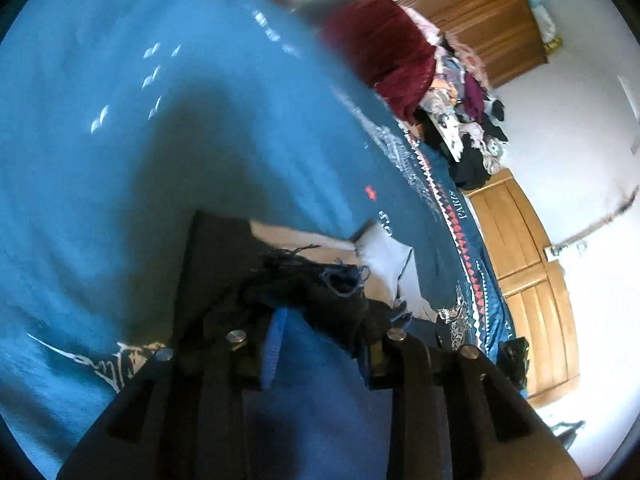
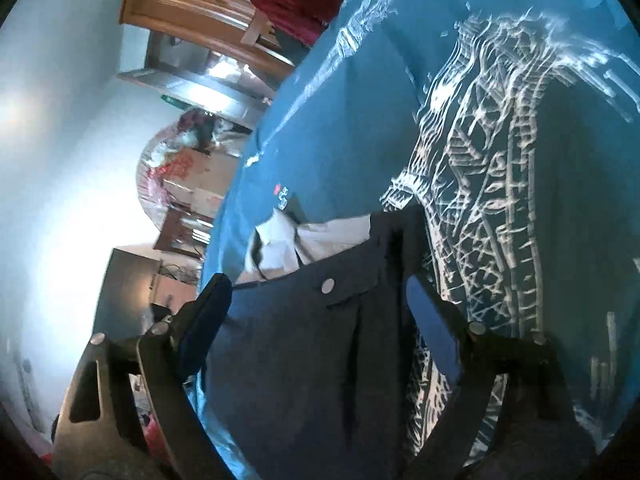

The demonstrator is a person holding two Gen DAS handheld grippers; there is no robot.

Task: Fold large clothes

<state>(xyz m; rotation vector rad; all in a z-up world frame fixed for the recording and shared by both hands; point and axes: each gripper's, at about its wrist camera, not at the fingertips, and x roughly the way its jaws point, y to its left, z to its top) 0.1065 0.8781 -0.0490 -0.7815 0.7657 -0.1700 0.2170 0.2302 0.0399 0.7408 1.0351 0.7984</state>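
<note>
The left gripper (image 1: 316,344) has its jaws narrowed on a frayed dark edge of the dark garment (image 1: 312,292), gripping the hem so that end can be carried over for a fold. The right gripper (image 2: 320,320) stands with jaws wide, the garment's buttoned panel (image 2: 328,286) lying between the fingers; the view does not show the pads pressing it, so this reads as a straddle ahead of a pinch.

The garment lies on the blue bedspread (image 1: 120,160), near the bed edge with the patterned border (image 1: 460,232). A pale lining (image 2: 320,236) shows at its far end.

Both wrist views are tilted steeply, so both tools appear rolled sideways and held low over the cloth. A clothes pile (image 1: 460,100) sits at the far bed edge.
</note>
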